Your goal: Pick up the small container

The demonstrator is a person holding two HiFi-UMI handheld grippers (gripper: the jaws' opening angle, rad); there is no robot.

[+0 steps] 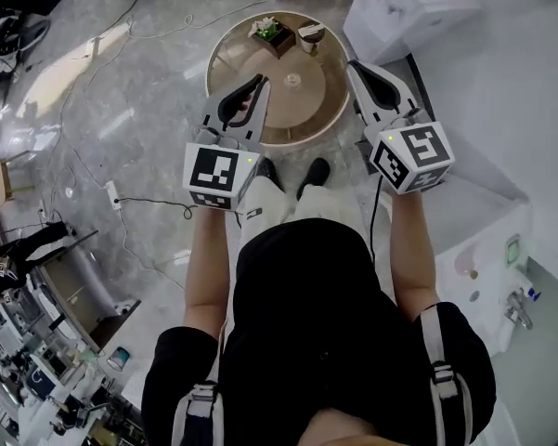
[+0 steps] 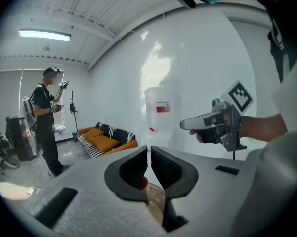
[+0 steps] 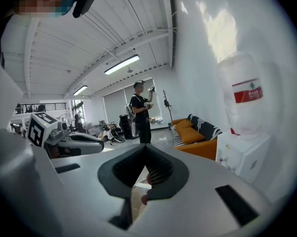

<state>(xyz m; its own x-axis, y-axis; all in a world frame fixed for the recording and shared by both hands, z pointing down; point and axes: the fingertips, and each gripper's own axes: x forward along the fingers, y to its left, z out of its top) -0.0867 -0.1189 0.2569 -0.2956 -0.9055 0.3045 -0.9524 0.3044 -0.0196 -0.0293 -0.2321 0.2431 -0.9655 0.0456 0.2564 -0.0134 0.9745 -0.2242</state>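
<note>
Head view is showing the person standing at a round bench, both arms reaching forward with the elbows bending. The left forearm and right forearm are running roughly side by side. The left hand-held gripper is pointing ahead and slightly downward, angling a little to the right, with its tips hovering over the near left part of the bench. The right hand-held gripper is pointing ahead and angling to the left, with its tips hanging at the bench's right edge.

Left gripper view is showing that gripper's jaws pressing together, leaving only a hairline slit and pinching nothing. Right gripper view is showing the other pair meeting at the tips, likewise gripping nothing.

The small container is sitting on the far side of the bench, ahead of both hand-held grippers. It is lying well apart from the left one's tips and off to their right. It is nearer the right one, ahead of its tips and a little to their left. A potted plant is standing just beside the container. A small pale disc is lying just to the right of the left tips, between the two hand-held grippers.

Both gripper views are looking out over the bench toward a water dispenser, an orange sofa and another person standing.
</note>
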